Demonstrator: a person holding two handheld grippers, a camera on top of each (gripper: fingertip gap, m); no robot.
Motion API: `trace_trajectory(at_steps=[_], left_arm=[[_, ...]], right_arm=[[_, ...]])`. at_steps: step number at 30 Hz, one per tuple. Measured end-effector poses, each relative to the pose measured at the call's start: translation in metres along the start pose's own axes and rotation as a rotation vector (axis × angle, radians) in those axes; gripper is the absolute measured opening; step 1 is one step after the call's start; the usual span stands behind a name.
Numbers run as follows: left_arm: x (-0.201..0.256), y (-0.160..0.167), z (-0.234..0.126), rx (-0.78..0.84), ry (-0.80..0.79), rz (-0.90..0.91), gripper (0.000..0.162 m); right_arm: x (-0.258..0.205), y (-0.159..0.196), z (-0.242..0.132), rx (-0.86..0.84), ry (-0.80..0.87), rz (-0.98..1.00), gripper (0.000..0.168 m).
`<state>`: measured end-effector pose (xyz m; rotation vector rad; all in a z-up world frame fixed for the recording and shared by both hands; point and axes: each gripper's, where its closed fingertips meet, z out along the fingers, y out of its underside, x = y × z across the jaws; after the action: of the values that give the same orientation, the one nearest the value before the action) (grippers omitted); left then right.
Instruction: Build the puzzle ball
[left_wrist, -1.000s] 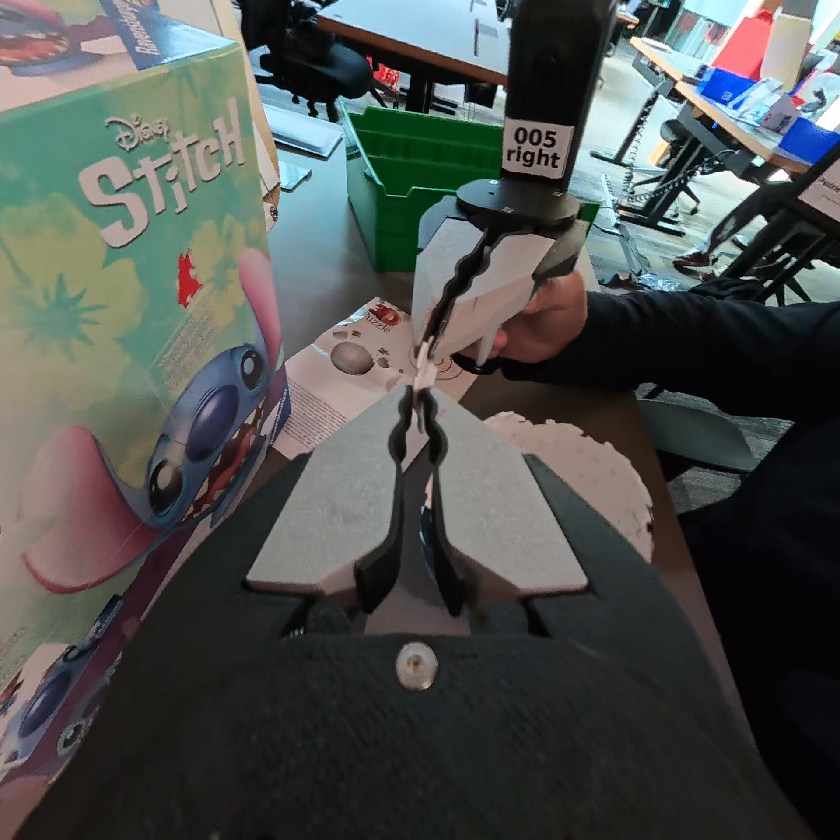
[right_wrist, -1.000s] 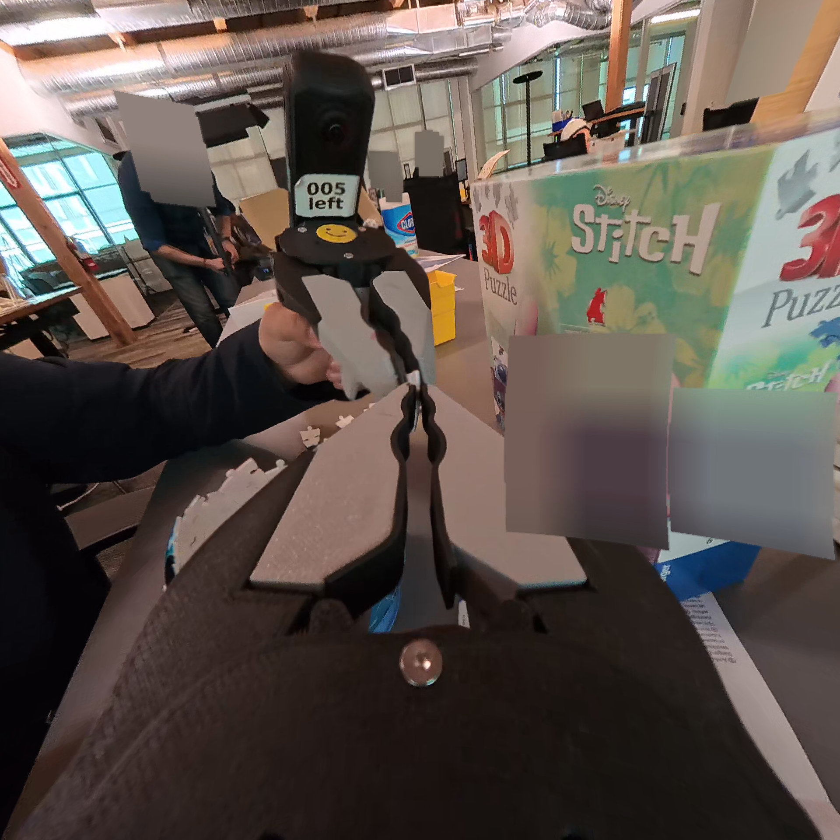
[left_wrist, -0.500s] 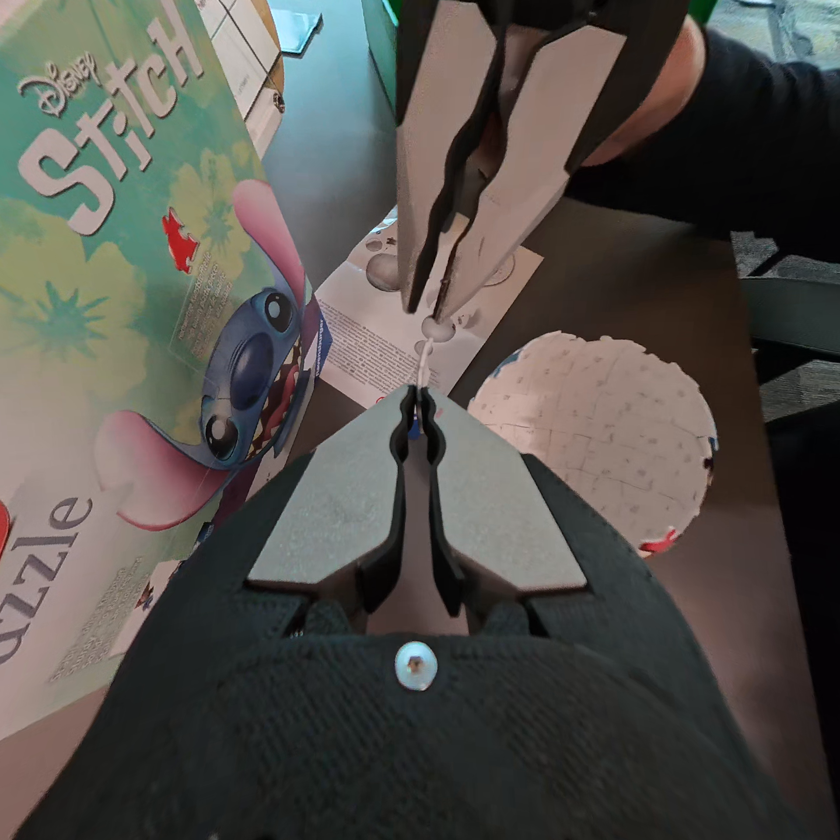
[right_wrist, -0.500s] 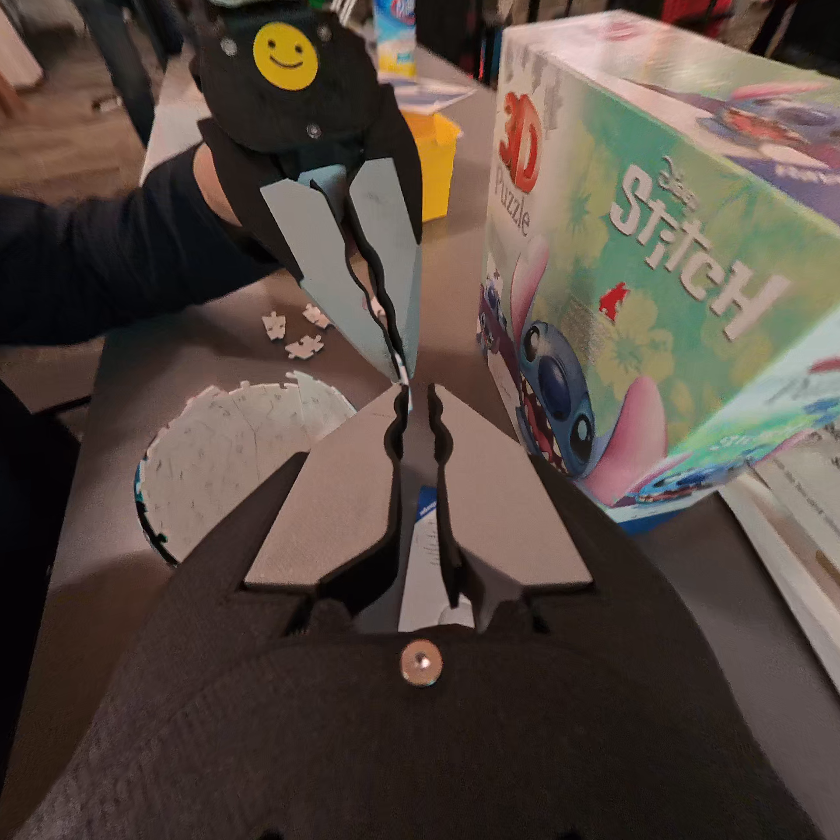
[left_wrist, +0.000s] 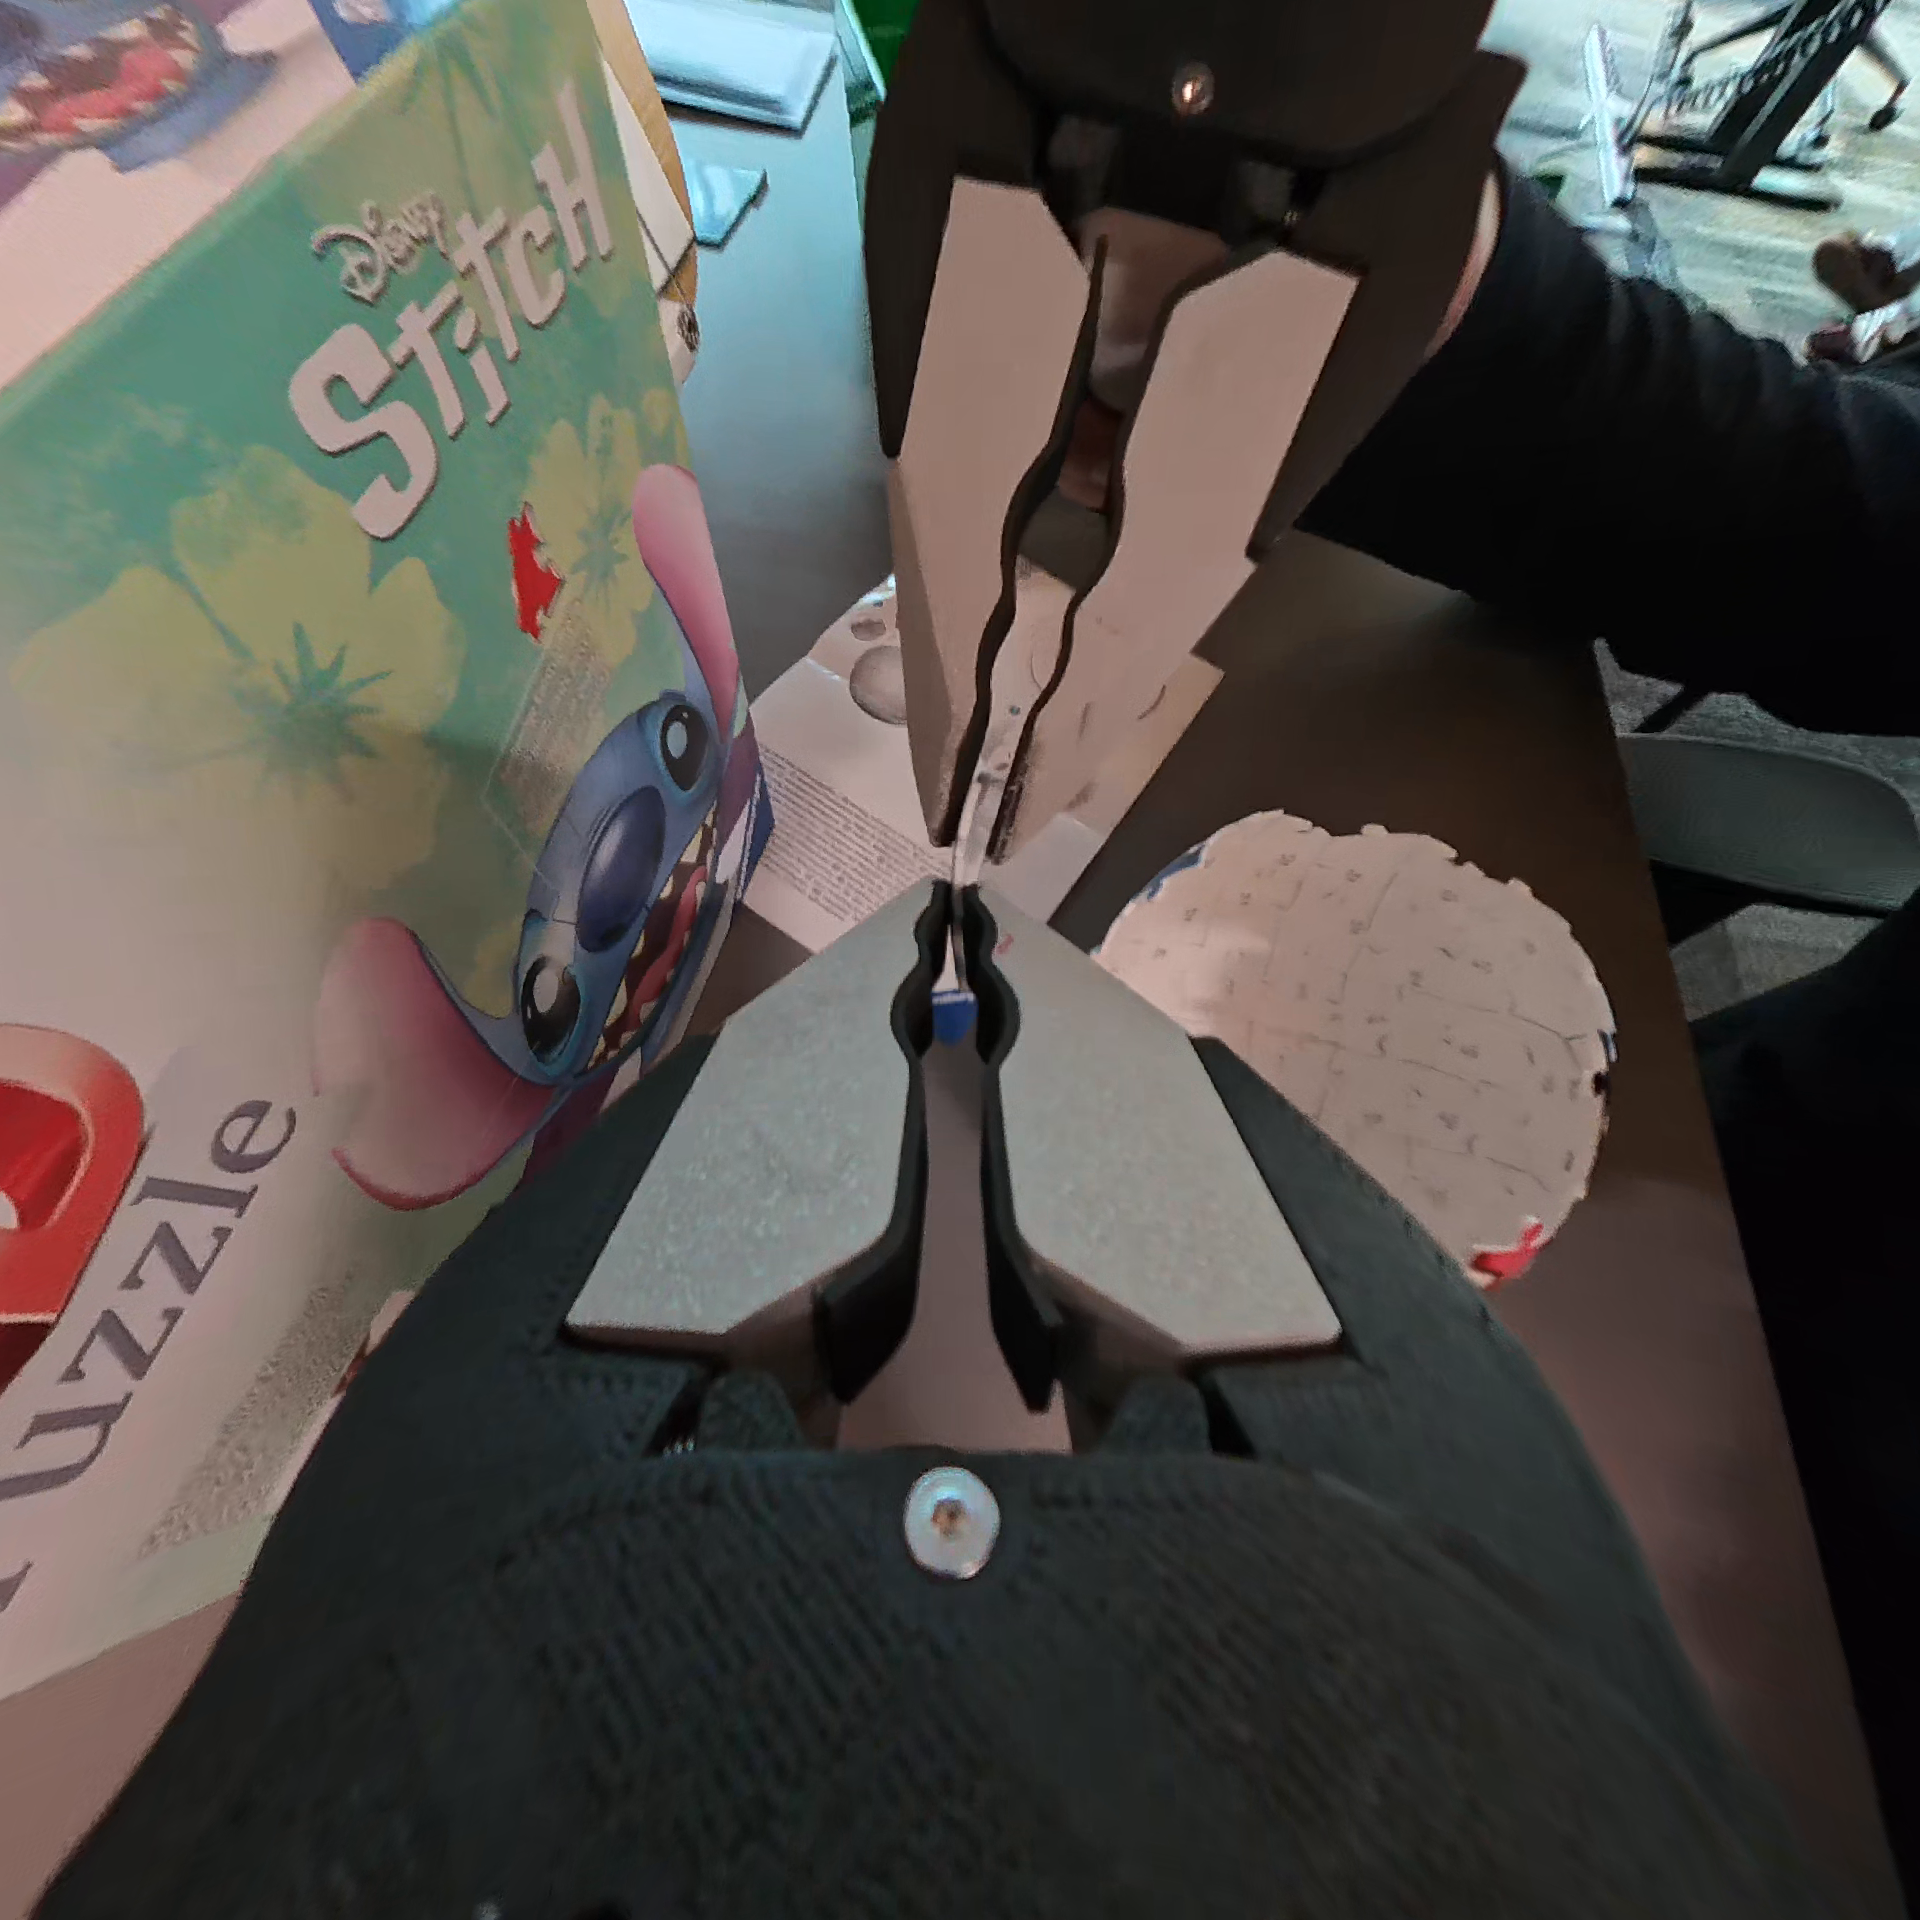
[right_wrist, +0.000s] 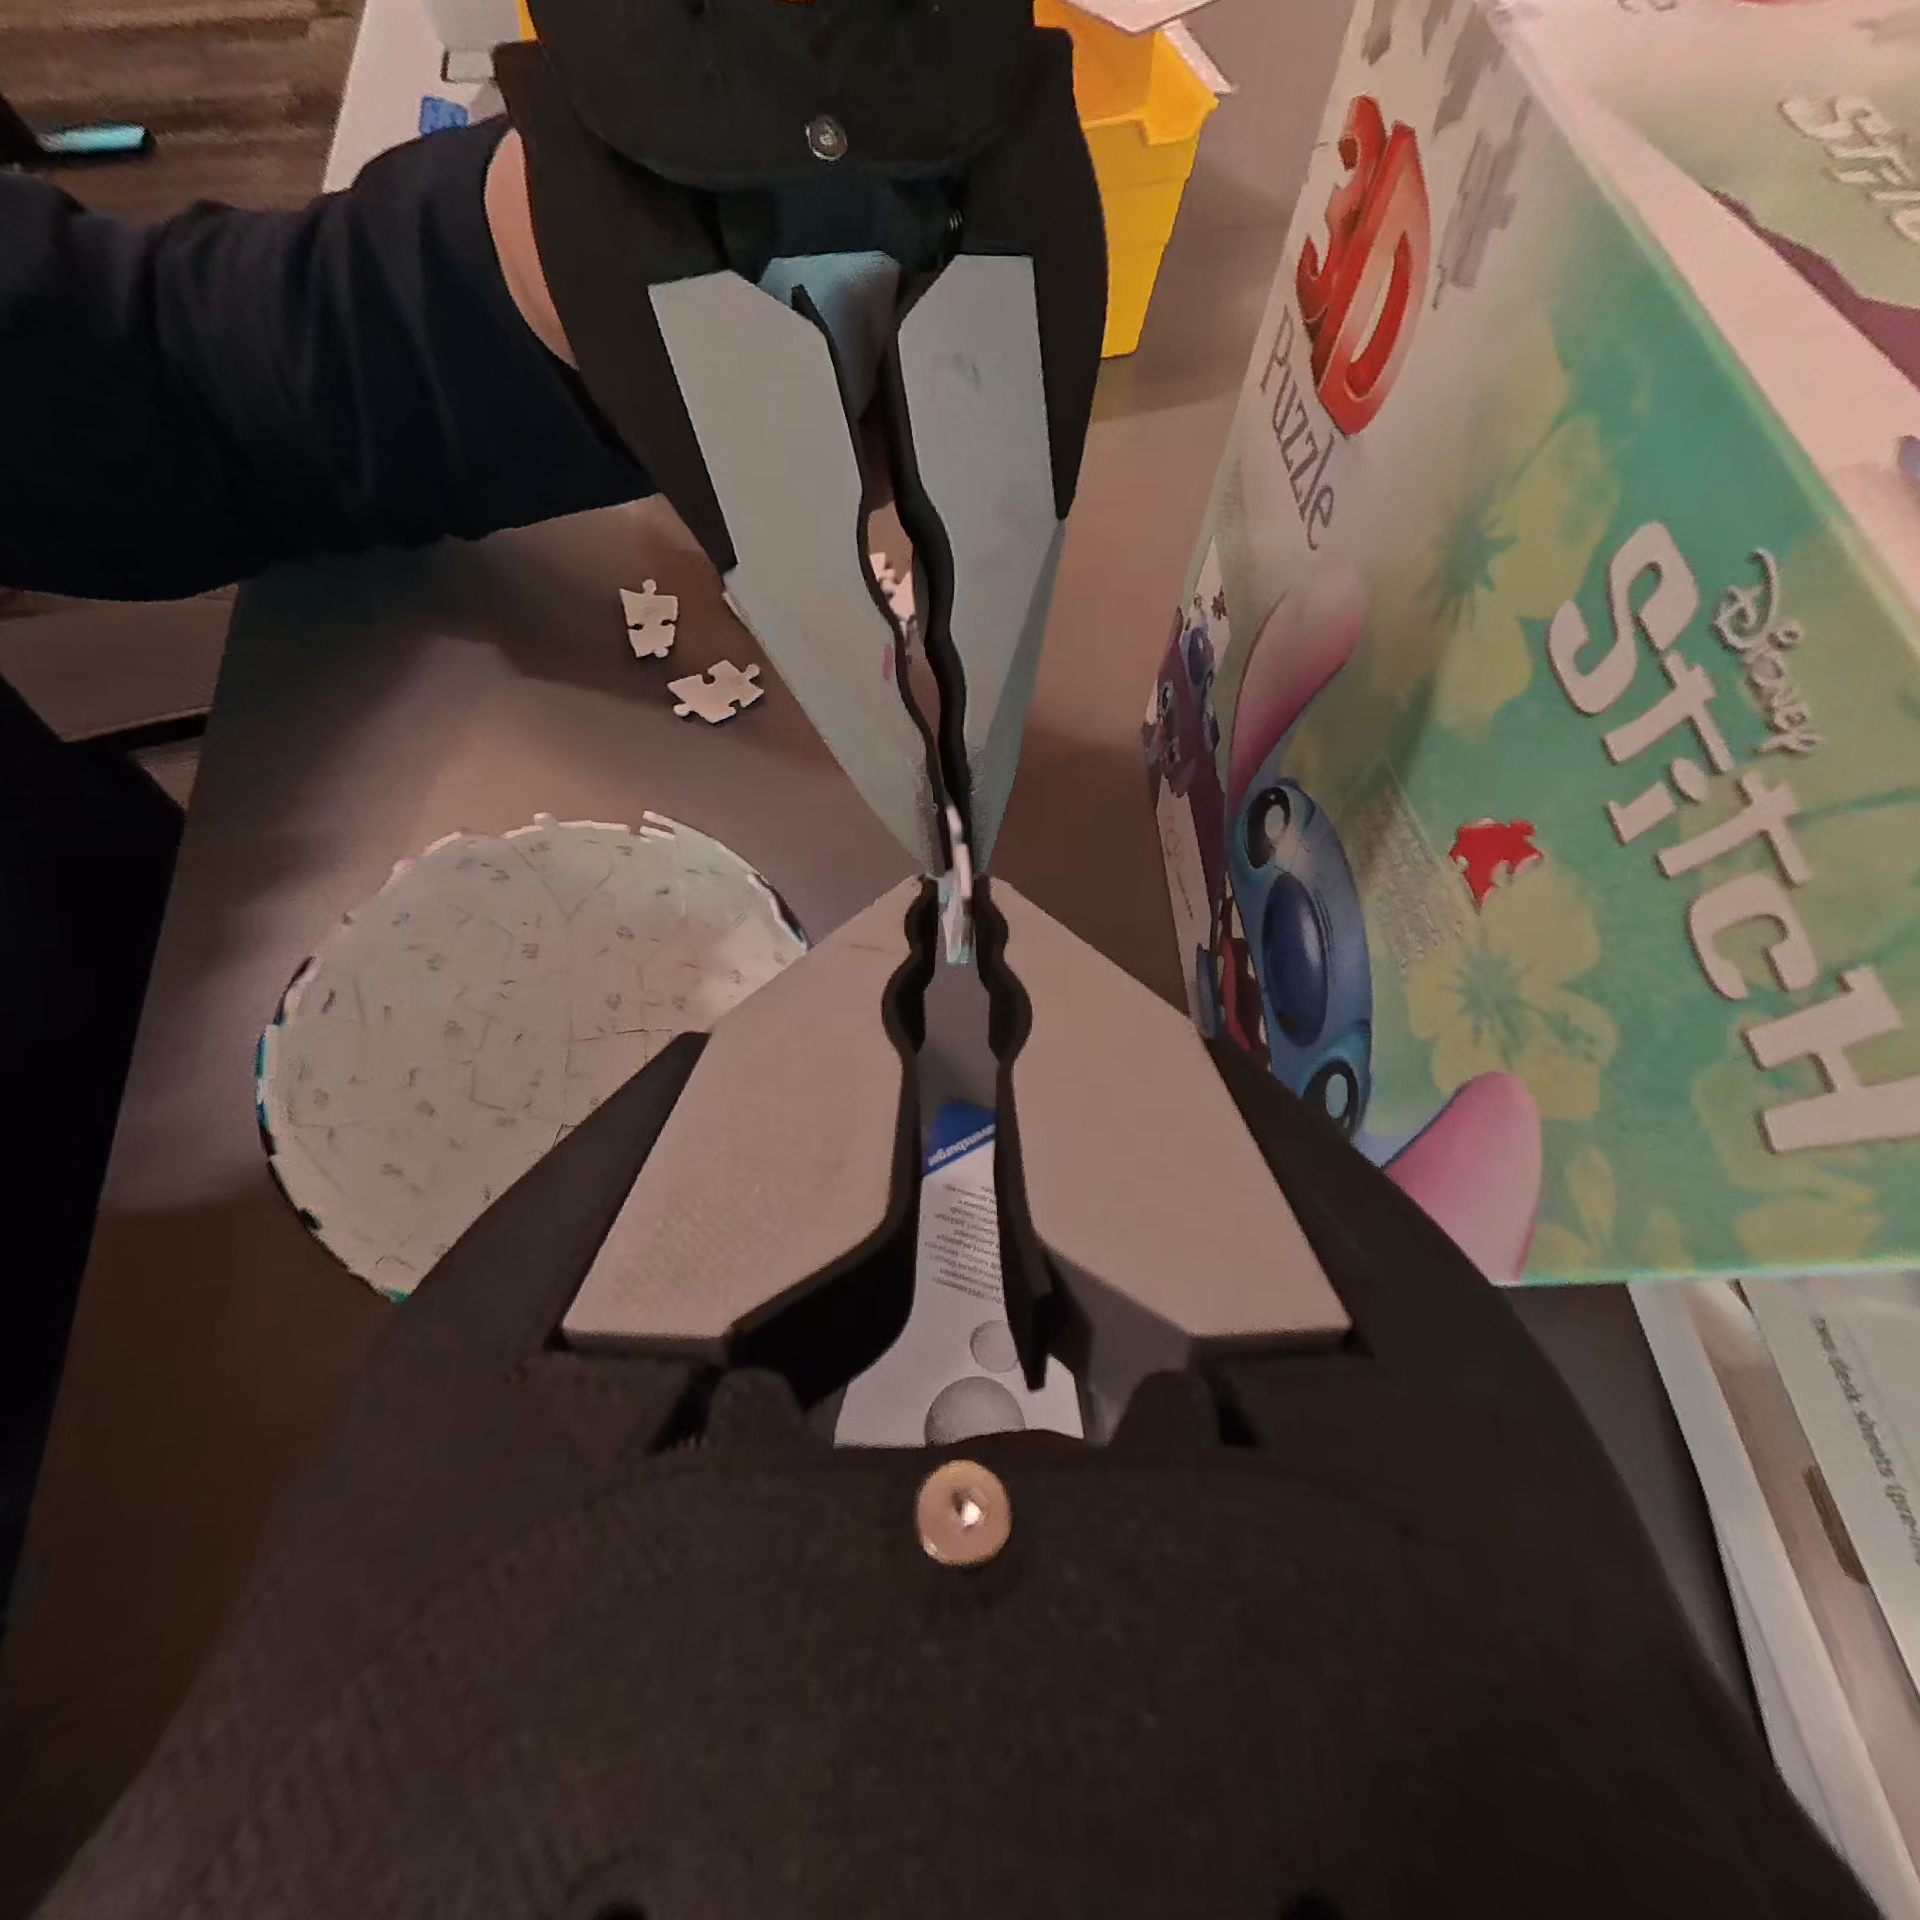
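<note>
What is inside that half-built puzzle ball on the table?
The half-built puzzle ball looks hollow: only its pale inner shell of joined pieces with small printed marks shows. In the right wrist view, the right hand-held gripper hides its near edge, so that part stays unseen.

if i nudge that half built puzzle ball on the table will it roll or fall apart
The half-built puzzle ball is a thin open bowl resting on its rounded side, so it would probably rock or slide rather than roll far. Its jagged rim and visible seams suggest it may flex or shed pieces. It likely weighs little.
</note>
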<state>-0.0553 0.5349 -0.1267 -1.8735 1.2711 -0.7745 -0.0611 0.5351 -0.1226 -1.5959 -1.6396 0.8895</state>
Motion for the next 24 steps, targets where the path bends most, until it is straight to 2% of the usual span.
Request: trace_trajectory(at_steps=[7, 11, 14, 17, 24], left_arm=[[0.004, -0.021, -0.008, 0.168, 0.099, -0.099, 0.0], [0.007, -0.017, -0.005, 0.149, 0.131, -0.119, 0.0], [0.009, -0.005, 0.0, 0.071, 0.143, -0.124, 0.001], [0.005, 0.006, 0.0, -0.007, 0.103, -0.105, 0.021], [0.014, 0.022, -0.009, -0.154, 0.079, -0.092, 0.043]], right_arm=[[0.002, -0.017, -0.014, 0.08, -0.007, 0.026, 0.0], [-0.001, -0.013, -0.014, 0.039, 0.01, 0.005, 0.0], [-0.004, -0.005, -0.011, -0.018, 0.017, -0.002, 0.0], [-0.007, 0.005, -0.01, -0.111, 0.042, -0.043, 0.0], [-0.035, 0.011, -0.003, -0.28, 0.081, -0.177, 0.0]])
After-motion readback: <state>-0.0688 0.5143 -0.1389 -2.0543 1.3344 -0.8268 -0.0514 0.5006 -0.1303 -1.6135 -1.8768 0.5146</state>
